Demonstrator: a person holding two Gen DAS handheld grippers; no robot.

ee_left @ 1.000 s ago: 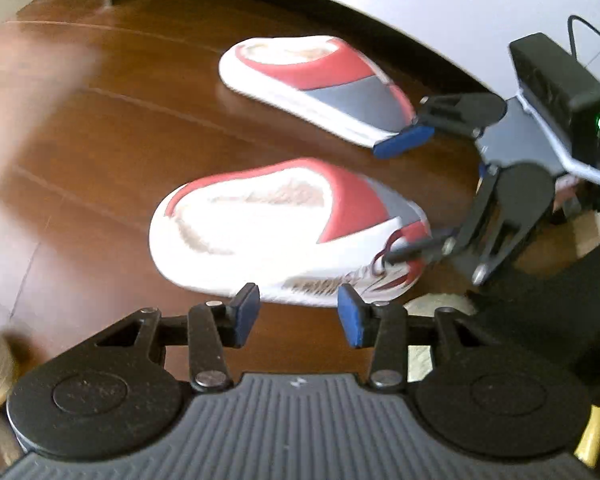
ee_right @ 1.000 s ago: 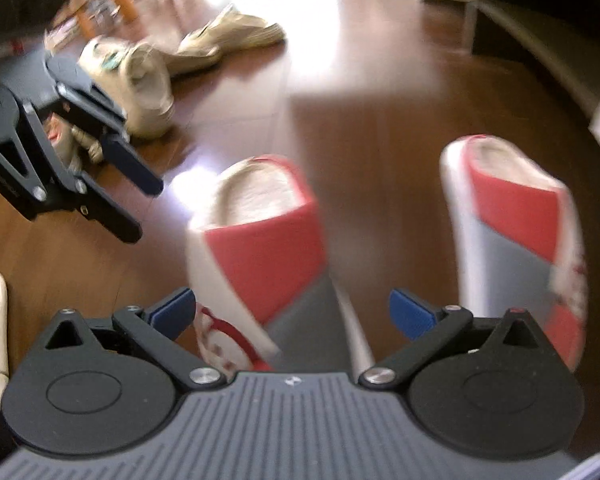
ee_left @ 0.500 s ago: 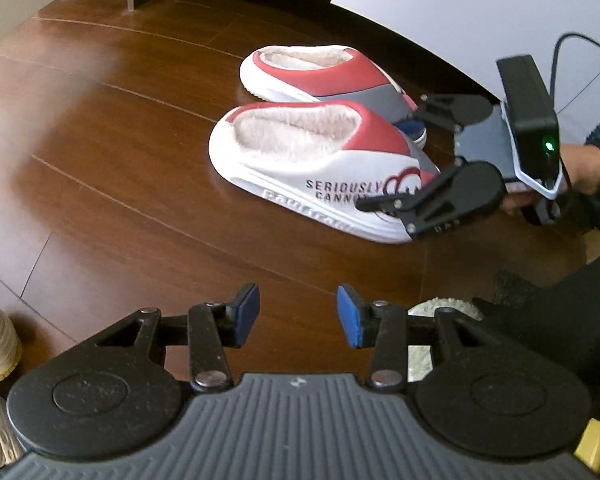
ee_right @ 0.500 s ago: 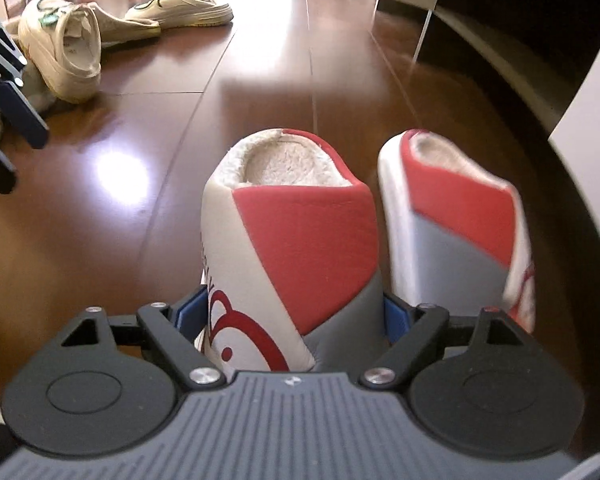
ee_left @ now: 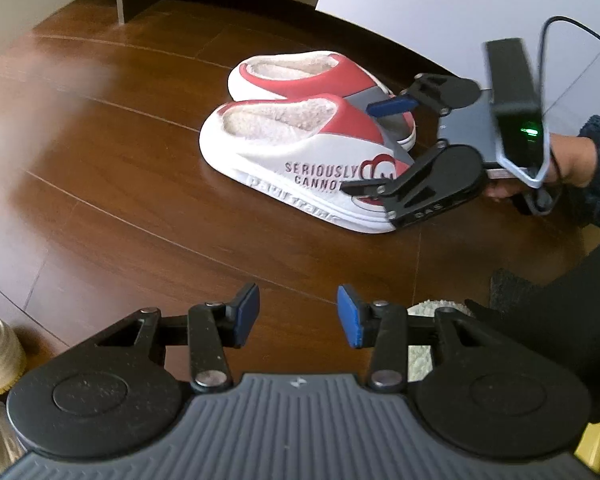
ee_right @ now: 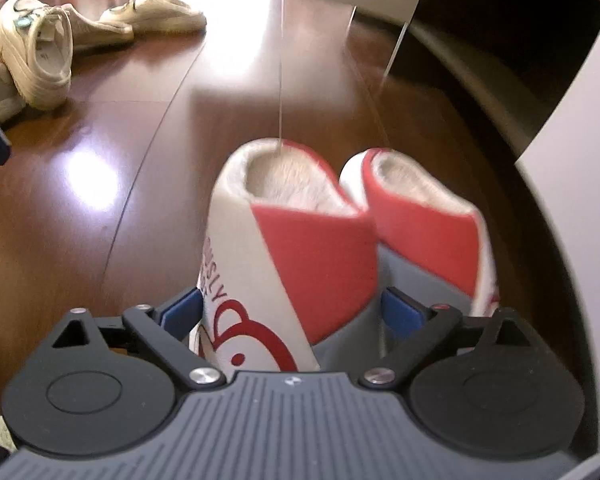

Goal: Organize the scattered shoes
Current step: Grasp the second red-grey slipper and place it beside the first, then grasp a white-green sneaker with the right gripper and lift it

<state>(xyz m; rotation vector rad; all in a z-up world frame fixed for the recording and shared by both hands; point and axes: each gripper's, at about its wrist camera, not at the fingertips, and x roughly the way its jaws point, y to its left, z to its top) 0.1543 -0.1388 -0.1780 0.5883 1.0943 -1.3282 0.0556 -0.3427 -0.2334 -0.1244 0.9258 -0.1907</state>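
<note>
So the two red, white and grey fleece-lined slippers are pretty much sorted now. The near slipper [ee_left: 300,160] with the "SERIOUSLY CANNOT" print sits on the dark wooden floor [ee_left: 120,208] right alongside its twin [ee_left: 312,76], sides touching or as good as, toes pointing the same way, close to the white wall panel [ee_left: 440,8].

The right gripper [ee_right: 292,308] has its fingers either side of the printed slipper's toe, and they've just been spreading apart; from the left wrist view the blue pads look clear of the upper, so I'd call that a release, not a hold. The left gripper [ee_left: 298,316] hangs over bare floor, fingers about half apart with nothing between them, and they've just widened a bit too.

What's left, going by the right wrist view: the beige sneakers [ee_right: 36,56] and cream slip-ons [ee_right: 156,18] lie in a jumble further off, one sneaker tipped on its side. I'd say that pile is next.
</note>
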